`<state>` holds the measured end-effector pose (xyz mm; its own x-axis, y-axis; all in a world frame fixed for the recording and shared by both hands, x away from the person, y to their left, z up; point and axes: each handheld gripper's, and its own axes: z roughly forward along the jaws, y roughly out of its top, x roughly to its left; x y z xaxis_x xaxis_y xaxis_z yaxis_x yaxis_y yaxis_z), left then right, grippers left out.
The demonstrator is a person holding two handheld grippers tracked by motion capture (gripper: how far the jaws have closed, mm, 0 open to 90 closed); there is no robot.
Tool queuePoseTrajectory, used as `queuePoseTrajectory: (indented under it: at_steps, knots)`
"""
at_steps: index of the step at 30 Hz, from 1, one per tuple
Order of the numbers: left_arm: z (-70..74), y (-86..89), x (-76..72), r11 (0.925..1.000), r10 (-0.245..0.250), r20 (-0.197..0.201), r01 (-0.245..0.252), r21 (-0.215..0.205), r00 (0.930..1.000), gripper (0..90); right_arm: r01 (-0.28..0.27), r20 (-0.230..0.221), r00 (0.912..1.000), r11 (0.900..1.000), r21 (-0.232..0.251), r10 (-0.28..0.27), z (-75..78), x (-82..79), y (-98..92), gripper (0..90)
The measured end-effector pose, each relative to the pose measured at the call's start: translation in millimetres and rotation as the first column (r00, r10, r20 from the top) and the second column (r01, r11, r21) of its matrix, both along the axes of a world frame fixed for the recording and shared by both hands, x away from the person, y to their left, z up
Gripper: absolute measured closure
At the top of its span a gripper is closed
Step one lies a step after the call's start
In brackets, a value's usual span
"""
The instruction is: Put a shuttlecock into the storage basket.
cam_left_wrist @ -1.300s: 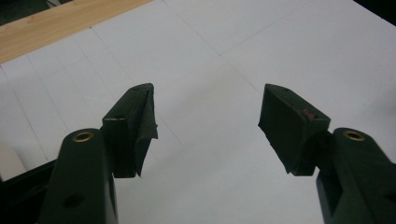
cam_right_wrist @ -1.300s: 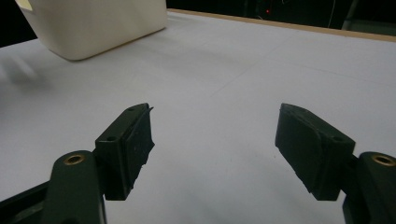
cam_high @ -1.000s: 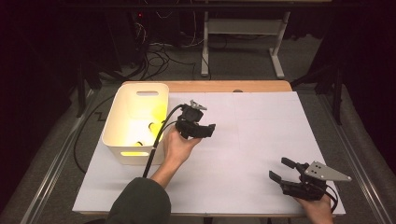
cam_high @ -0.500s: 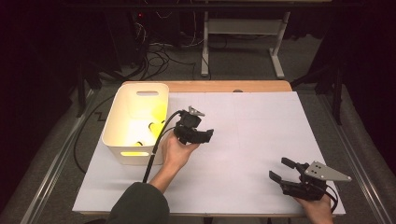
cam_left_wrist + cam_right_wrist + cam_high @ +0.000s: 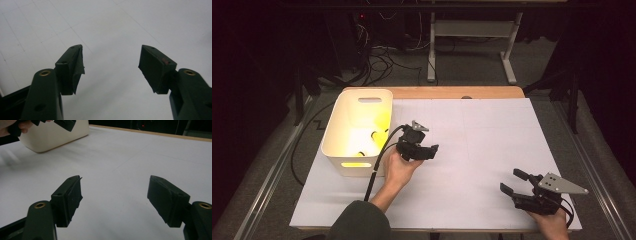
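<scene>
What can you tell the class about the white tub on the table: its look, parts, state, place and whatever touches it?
The white tub looks like smooth plastic, rectangular with rounded corners and a slot handle cut in each end wall. It stands upright and open at the left of the white table. Inside lie yellow things with dark marks, too small to identify. The left gripper, jaws open and empty, is held just right of it, not touching; its cable runs along the tub's right side. The right gripper view shows its pale wall.

Bin [image 5: 337, 150] at table [image 5: 492, 130] left; left gripper [image 5: 432, 150] just right of it; right gripper [image 5: 512, 182] near right front corner.
</scene>
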<state>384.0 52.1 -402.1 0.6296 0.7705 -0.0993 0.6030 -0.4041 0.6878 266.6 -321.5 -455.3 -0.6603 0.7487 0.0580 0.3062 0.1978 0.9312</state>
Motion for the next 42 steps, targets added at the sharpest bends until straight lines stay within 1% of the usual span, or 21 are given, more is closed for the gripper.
queuePoseTrajectory:
  at_steps: [7,9,12,17,21,22,30,34,36,42]
  knots:
    - [-6.3,3.2,-3.0,1.0000,0.002,-0.006,-0.002,-0.003,1.0000,37.6,-0.002,0.000,1.0000,1.000,0.002,0.002,0.1,-0.1,-0.2,28.0]
    - [-7.1,4.4,-3.7,1.0000,-0.002,-0.008,0.002,0.002,1.0000,37.8,-0.001,0.000,1.0000,1.000,0.000,0.001,0.0,0.0,0.0,28.0]
    - [-8.3,5.1,-6.0,0.9999,-0.007,-0.005,0.007,0.009,1.0000,37.8,-0.002,0.001,1.0000,1.000,0.000,0.002,0.0,-0.1,0.0,28.0]
    - [-12.2,5.5,-11.2,0.9998,-0.015,-0.006,0.015,0.009,0.9999,37.9,-0.005,0.000,1.0000,1.000,-0.001,0.005,0.0,-0.1,0.4,28.0]
    - [-16.2,7.0,-14.8,0.9999,-0.015,-0.008,0.015,-0.003,0.9999,38.0,-0.003,0.000,1.0000,1.000,0.000,0.003,0.1,-0.2,0.1,28.0]
    - [-16.8,7.3,-15.5,0.9998,-0.019,-0.010,0.019,0.005,0.9998,38.1,-0.003,0.001,1.0000,1.000,0.000,0.003,0.1,-0.2,0.2,28.0]
    - [-19.5,10.3,-21.5,0.9996,-0.028,-0.006,0.028,0.004,0.9996,38.2,-0.003,0.000,1.0000,1.000,0.000,0.003,0.1,-0.1,0.3,28.0]
    - [-21.3,14.0,-23.7,0.9997,-0.025,-0.007,0.025,-0.005,0.9997,38.3,-0.004,0.000,1.0000,1.000,0.000,0.004,0.1,-0.1,0.3,28.0]
    - [-21.8,14.5,-25.3,0.9996,-0.028,-0.007,0.028,0.000,0.9996,38.3,-0.003,0.000,1.0000,1.000,0.000,0.003,0.1,-0.1,0.3,28.0]
    - [-24.0,15.4,-30.2,0.9994,-0.033,-0.006,0.033,-0.007,0.9994,38.3,-0.003,0.000,1.0000,1.000,-0.001,0.003,0.1,-0.2,0.4,28.0]
